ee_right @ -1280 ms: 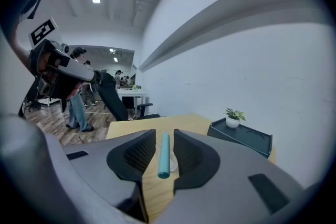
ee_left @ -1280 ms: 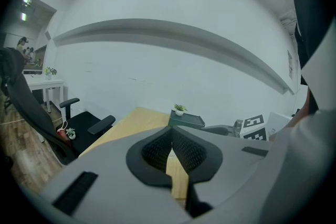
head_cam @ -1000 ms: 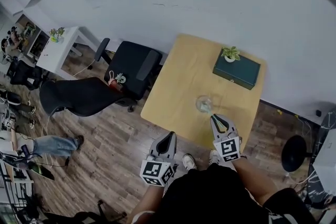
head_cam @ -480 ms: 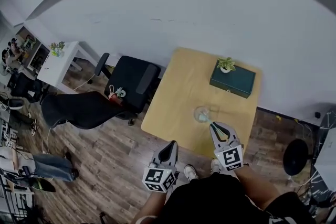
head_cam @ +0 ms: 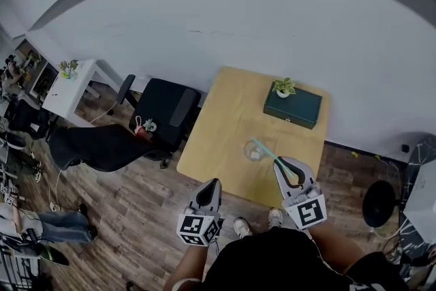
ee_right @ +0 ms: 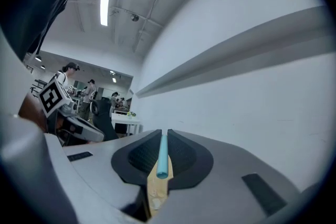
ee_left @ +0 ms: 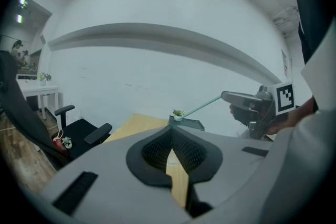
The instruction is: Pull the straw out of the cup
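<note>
Above wooden table (head_cam: 225,112), right hand-held gripper (head_cam: 286,167) clamps straw (head_cam: 267,150) slanting toward cup (head_cam: 251,152); left hand-held gripper (head_cam: 210,185) closed.

Probably an office, swivel chair (head_cam: 167,104), white desk (head_cam: 71,81), ceiling strip light (ee_right: 106,1)

The right gripper (ee_right: 164,135) has its jaws pinching a teal straw (ee_right: 163,159).

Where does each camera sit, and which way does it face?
Head view: on the person's head, looking steeply down at table, cup, both forearms.
Left gripper view: on the left claw, facing wall across the table; shut jaws show.
Right gripper view: on the right claw, facing wall; jaws pinch the straw.
All three show the straw.
</note>
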`<control>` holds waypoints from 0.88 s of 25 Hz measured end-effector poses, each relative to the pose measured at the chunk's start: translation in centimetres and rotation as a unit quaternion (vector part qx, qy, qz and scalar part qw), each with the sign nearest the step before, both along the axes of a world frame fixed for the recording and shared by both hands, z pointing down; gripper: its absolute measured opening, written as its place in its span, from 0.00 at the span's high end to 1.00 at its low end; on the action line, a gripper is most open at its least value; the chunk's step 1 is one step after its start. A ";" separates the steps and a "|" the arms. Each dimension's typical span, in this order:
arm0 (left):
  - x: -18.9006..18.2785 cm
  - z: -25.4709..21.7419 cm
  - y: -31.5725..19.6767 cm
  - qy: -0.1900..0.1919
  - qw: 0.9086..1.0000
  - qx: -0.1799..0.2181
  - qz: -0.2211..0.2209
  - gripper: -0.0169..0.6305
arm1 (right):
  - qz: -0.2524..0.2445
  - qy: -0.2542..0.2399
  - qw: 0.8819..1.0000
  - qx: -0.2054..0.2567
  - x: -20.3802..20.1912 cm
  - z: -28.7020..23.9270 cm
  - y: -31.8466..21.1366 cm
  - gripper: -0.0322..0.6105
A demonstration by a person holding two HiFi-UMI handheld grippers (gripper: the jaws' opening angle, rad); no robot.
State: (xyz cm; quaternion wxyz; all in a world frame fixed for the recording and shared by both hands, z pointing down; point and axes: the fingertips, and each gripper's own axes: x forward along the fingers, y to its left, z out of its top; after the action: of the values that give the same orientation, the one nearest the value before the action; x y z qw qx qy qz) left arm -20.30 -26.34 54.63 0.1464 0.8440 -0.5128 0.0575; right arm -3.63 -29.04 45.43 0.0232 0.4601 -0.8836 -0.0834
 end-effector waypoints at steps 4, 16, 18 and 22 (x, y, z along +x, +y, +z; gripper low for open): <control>-0.2 -0.5 -0.1 -0.008 1.000 0.006 0.002 0.94 | -0.004 -0.036 0.999 0.012 0.4 -3.1 1.4 0.87; 1.1 -6.4 -0.7 -0.038 0.996 0.079 0.025 0.94 | 0.014 -0.044 0.998 0.049 2.8 -6.5 3.9 0.87; 1.8 -7.1 -0.7 -0.038 0.995 0.087 0.034 0.94 | 0.017 -0.043 0.998 0.044 3.1 -6.5 3.9 0.87; 2.5 -7.3 -0.6 -0.024 0.996 0.082 0.031 0.94 | 0.027 -0.038 0.998 0.035 3.4 -6.3 3.7 0.87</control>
State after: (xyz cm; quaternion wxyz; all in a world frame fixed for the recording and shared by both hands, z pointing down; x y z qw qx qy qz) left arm -17.77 -26.95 47.36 0.0624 0.8670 -0.4928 0.0397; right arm -0.22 -25.32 39.18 -0.0248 0.4868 -0.8678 -0.0963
